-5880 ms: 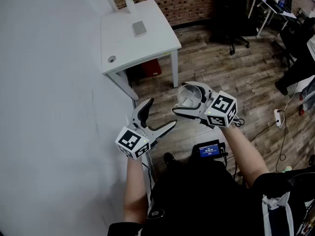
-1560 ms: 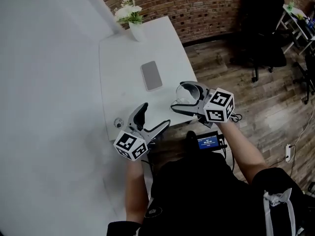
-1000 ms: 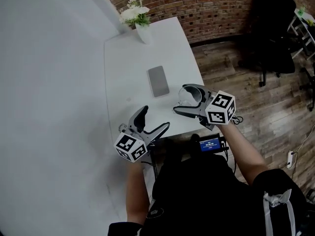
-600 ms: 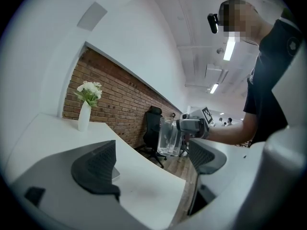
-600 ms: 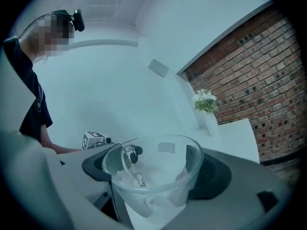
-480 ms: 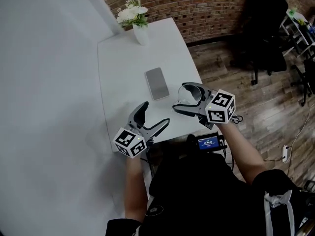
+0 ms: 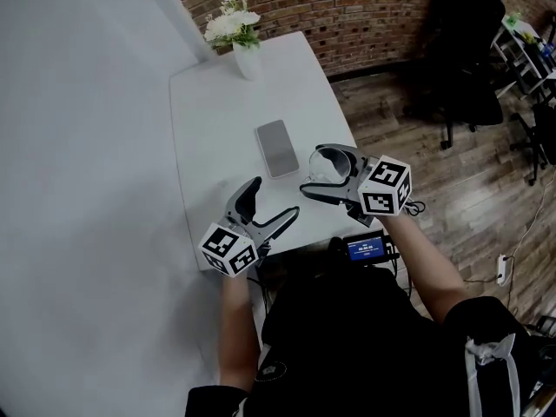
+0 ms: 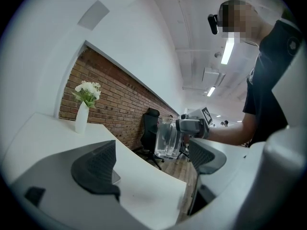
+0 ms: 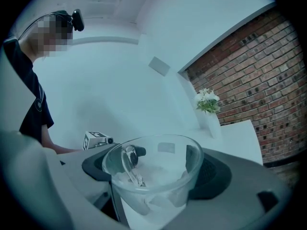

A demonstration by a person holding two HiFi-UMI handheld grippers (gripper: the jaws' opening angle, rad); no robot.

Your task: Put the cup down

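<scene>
One clear cup (image 7: 331,168) is hanging in the air, and the right hand-held gripper (image 7: 315,174) is squeezing it between its two jaws. The cup is staying upright, over the near right corner of the white counter (image 7: 221,124). A few seconds ago it was hanging over the wood floor (image 7: 408,137); now the counter is lying under it. The white top is showing through the glass. The left hand-held gripper (image 7: 273,203) is waiting just beside it with jaws wide apart, gripping nothing. A gray phone (image 7: 277,148) is lying flat near the cup. A white vase (image 7: 243,59) holding flowers is standing at the far edge. Bare counter is stretching out left of the phone.
</scene>
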